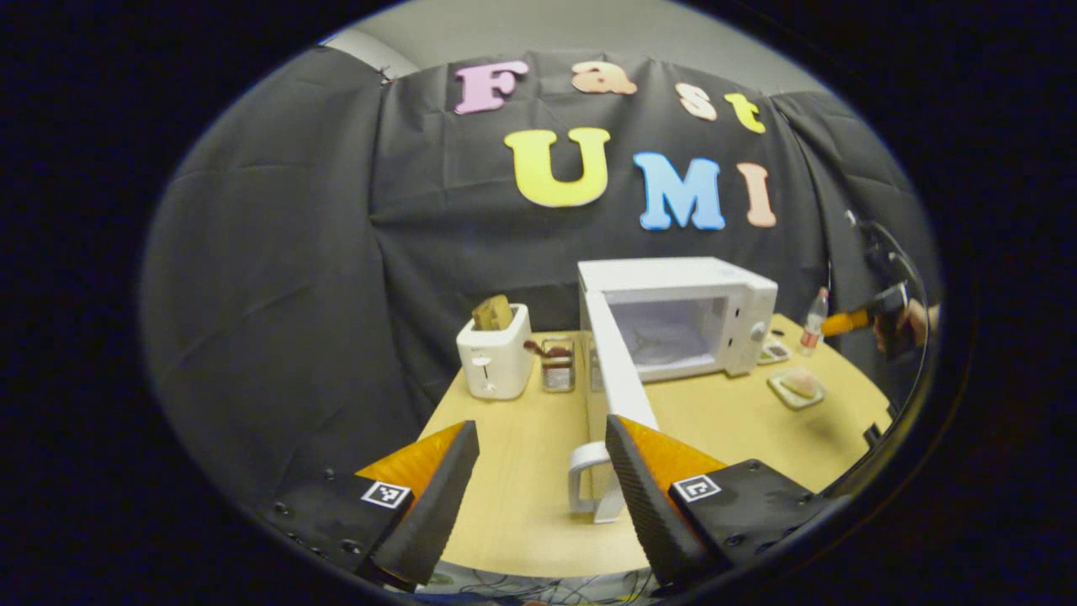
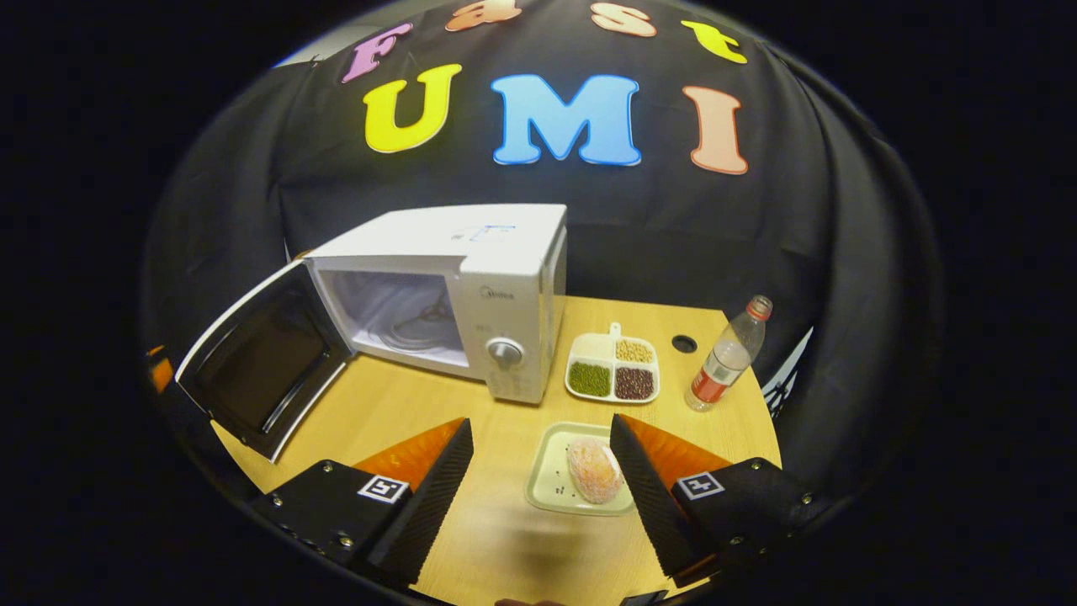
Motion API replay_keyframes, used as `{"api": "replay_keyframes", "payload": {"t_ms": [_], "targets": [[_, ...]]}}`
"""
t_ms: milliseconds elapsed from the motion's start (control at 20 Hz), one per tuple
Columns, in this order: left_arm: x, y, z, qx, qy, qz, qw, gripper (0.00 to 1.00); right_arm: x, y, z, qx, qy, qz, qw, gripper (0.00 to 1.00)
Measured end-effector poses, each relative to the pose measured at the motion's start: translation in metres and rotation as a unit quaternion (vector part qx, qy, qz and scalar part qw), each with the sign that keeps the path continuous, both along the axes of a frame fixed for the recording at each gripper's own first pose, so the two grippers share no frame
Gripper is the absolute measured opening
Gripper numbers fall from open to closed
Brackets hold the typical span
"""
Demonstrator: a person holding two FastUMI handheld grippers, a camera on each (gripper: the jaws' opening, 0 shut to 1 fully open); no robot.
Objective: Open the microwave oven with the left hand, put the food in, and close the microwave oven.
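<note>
Right gripper view has the wooden worktop (image 2: 395, 412) carrying a white microwave oven (image 2: 471, 286), its door (image 2: 261, 362) swung fully out to the left and the cavity bare. Just right of the oven sits a divided dish (image 2: 612, 366) of beans, with a plastic bottle (image 2: 728, 353) beyond it. Nearer, a bread roll (image 2: 593, 471) lies on a small pale tray (image 2: 547, 471), between the spread fingers of the right tongs (image 2: 543, 471), which touch nothing.

Left gripper view shows a white toaster (image 1: 496, 358) and a glass jar (image 1: 557, 364) left of the oven. The left tongs (image 1: 538, 480) gape apart, the door handle (image 1: 589, 488) between them, just beside the right finger.
</note>
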State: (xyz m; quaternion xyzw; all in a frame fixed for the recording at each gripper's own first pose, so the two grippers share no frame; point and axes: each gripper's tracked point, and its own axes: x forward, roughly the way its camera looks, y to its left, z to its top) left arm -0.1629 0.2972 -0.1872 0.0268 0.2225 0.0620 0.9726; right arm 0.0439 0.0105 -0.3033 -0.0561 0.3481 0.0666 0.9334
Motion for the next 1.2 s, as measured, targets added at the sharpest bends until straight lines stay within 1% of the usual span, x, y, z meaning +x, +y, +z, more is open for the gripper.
{"api": "replay_keyframes", "payload": {"t_ms": [50, 100, 200, 250, 300, 350, 400, 450, 500, 550, 600, 650, 700, 750, 850, 900, 1000, 1050, 1150, 1200], "targets": [[0.007, -0.014, 0.02, -0.001, -0.021, 0.003, 1.0, 0.99, -0.001, -0.007, -0.013, 0.0, 0.016, -0.002, 1.0, 1.0], [0.014, -0.027, 0.037, 0.002, -0.038, 0.003, 0.999, 0.97, -0.001, -0.013, -0.023, -0.001, 0.029, -0.004, 1.0, 1.0], [0.032, -0.058, 0.071, 0.01, -0.069, -0.007, 0.998, 0.99, 0.003, -0.027, -0.043, -0.008, 0.041, -0.007, 0.999, 1.0], [0.043, -0.074, 0.088, 0.013, -0.085, -0.011, 0.996, 0.97, 0.006, -0.034, -0.053, -0.012, 0.048, -0.008, 0.999, 1.0], [0.054, -0.091, 0.104, 0.015, -0.1, -0.018, 0.995, 0.99, 0.007, -0.04, -0.063, -0.012, 0.056, -0.008, 0.998, 1.0], [0.063, -0.105, 0.119, 0.015, -0.117, -0.022, 0.993, 0.99, 0.009, -0.044, -0.074, -0.013, 0.065, -0.009, 0.998, 1.0], [0.069, -0.118, 0.129, 0.015, -0.126, -0.028, 0.991, 0.99, 0.01, -0.048, -0.084, -0.012, 0.073, -0.009, 0.997, 1.0], [0.074, -0.129, 0.138, 0.018, -0.134, -0.03, 0.99, 0.97, 0.011, -0.052, -0.095, -0.012, 0.082, -0.009, 0.996, 1.0], [0.078, -0.141, 0.146, 0.016, -0.14, -0.032, 0.99, 0.99, 0.013, -0.053, -0.103, -0.008, 0.089, -0.008, 0.996, 1.0], [0.08, -0.152, 0.153, 0.01, -0.143, -0.034, 0.989, 0.99, 0.014, -0.057, -0.111, -0.008, 0.092, -0.011, 0.996, 1.0], [0.084, -0.162, 0.155, 0.004, -0.144, -0.035, 0.989, 0.97, 0.017, -0.06, -0.118, -0.005, 0.095, -0.012, 0.995, 1.0], [0.086, -0.168, 0.16, -0.002, -0.146, -0.031, 0.989, 0.97, 0.019, -0.06, -0.125, -0.003, 0.101, -0.014, 0.995, 0.97], [0.087, -0.172, 0.161, -0.006, -0.148, -0.026, 0.989, 0.97, 0.02, -0.063, -0.132, 0.0, 0.109, -0.015, 0.994, 1.0], [0.089, -0.176, 0.16, -0.006, -0.146, -0.02, 0.989, 0.97, 0.018, -0.063, -0.141, 0.004, 0.12, -0.016, 0.993, 1.0], [0.091, -0.174, 0.152, -0.002, -0.142, 0.007, 0.99, 0.98, 0.017, -0.064, -0.154, 0.002, 0.133, -0.009, 0.991, 1.0], [0.094, -0.179, 0.15, -0.01, -0.144, 0.016, 0.989, 0.99, 0.018, -0.067, -0.159, -0.003, 0.135, -0.006, 0.991, 1.0], [0.097, -0.189, 0.147, -0.015, -0.144, 0.018, 0.989, 0.99, 0.015, -0.067, -0.169, 0.0, 0.149, -0.003, 0.989, 1.0], [0.098, -0.193, 0.143, -0.008, -0.139, 0.016, 0.99, 0.98, 0.014, -0.067, -0.17, 0.004, 0.154, -0.003, 0.988, 0.93], [0.101, -0.2, 0.138, 0.004, -0.128, 0.008, 0.992, 0.98, 0.014, -0.067, -0.166, 0.005, 0.153, -0.002, 0.988, 0.7], [0.104, -0.202, 0.137, 0.007, -0.125, 0.004, 0.992, 0.98, 0.014, -0.069, -0.162, -0.001, 0.152, 0.001, 0.988, 0.63]]}}
